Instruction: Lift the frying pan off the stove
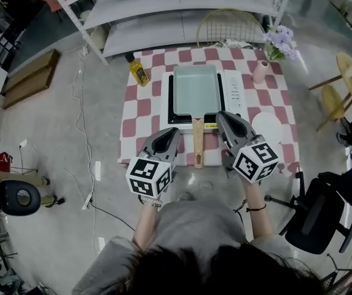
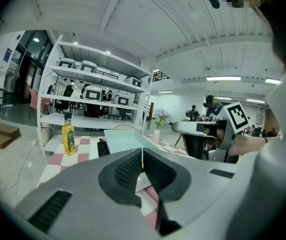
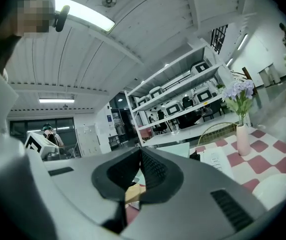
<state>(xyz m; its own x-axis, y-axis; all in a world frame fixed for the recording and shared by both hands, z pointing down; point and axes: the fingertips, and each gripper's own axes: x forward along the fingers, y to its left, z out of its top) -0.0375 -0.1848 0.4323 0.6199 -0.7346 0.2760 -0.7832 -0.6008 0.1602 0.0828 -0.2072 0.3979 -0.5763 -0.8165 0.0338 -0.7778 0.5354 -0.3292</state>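
My left gripper (image 1: 174, 133) hangs over the near edge of the checkered table (image 1: 140, 112), jaws pressed together with nothing between them. Just right of it, the square frying pan (image 1: 195, 90) sits on the stove (image 1: 235, 91), its wooden handle (image 1: 198, 145) pointing toward me between both grippers. My right gripper (image 1: 222, 117) hovers beside that handle, jaws likewise closed and empty.
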